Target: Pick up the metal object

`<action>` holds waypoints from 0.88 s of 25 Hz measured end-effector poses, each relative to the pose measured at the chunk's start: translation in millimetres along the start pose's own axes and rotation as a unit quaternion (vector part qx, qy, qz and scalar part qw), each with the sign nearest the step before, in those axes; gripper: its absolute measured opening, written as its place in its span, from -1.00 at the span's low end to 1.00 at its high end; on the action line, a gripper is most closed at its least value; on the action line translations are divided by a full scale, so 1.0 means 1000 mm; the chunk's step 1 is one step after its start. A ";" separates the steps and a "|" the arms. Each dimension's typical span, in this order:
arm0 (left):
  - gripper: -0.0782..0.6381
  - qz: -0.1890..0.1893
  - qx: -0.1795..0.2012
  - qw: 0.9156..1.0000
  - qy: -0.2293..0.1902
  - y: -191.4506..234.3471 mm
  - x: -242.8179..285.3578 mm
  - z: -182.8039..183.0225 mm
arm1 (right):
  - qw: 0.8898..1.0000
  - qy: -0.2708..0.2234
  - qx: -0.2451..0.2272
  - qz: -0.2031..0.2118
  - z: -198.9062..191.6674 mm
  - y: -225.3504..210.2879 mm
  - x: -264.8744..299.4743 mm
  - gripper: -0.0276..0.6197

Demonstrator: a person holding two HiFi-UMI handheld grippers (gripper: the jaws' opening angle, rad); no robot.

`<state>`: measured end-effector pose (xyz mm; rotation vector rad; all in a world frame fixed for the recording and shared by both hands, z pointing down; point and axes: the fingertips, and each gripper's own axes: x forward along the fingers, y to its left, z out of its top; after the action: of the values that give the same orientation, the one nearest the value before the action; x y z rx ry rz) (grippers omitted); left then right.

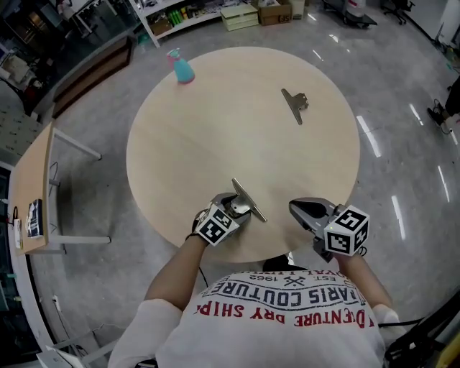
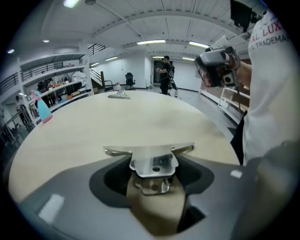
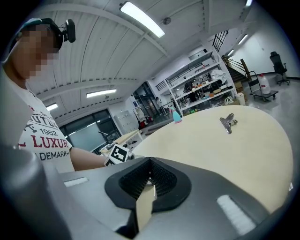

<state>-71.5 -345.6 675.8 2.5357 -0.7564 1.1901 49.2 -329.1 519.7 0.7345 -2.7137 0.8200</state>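
A metal clip (image 1: 249, 200) with a long flat blade sits at the near edge of the round wooden table (image 1: 208, 136). My left gripper (image 1: 239, 206) is shut on its folded handle; in the left gripper view the pads press both sides of this clip (image 2: 150, 152), with the blade lying across in front of the jaws. A second metal clip (image 1: 295, 104) lies on the far right of the table, also visible as a small clip (image 3: 228, 123) in the right gripper view. My right gripper (image 1: 300, 208) hovers at the near right edge, shut with nothing in it.
A blue spray bottle (image 1: 182, 67) stands at the table's far left edge. A small desk (image 1: 32, 194) is on the floor to the left. Shelving and boxes (image 1: 241, 14) line the far side of the room.
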 end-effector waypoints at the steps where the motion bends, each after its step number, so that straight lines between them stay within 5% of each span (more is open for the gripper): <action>1: 0.01 0.002 -0.002 1.000 -0.002 0.001 0.000 0.000 | 1.000 0.000 0.001 0.000 -0.001 0.000 0.000 -0.91; 9: 0.01 0.025 -0.039 0.999 -0.019 0.008 -0.008 0.010 | 1.000 0.000 -0.009 -0.014 0.000 -0.002 -0.007 -0.91; 16: 0.01 0.070 -0.085 0.983 -0.147 -0.002 -0.110 0.081 | 0.998 -0.024 -0.061 -0.018 0.023 0.027 -0.017 -0.91; 22: 0.01 0.073 -0.064 0.966 -0.239 -0.042 -0.216 0.137 | 0.993 -0.062 -0.099 0.000 0.048 0.080 -0.033 -0.91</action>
<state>-75.8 -291.5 421.8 2.7193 -1.1006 0.5345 32.8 -285.5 432.0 0.7637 -2.8516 0.5105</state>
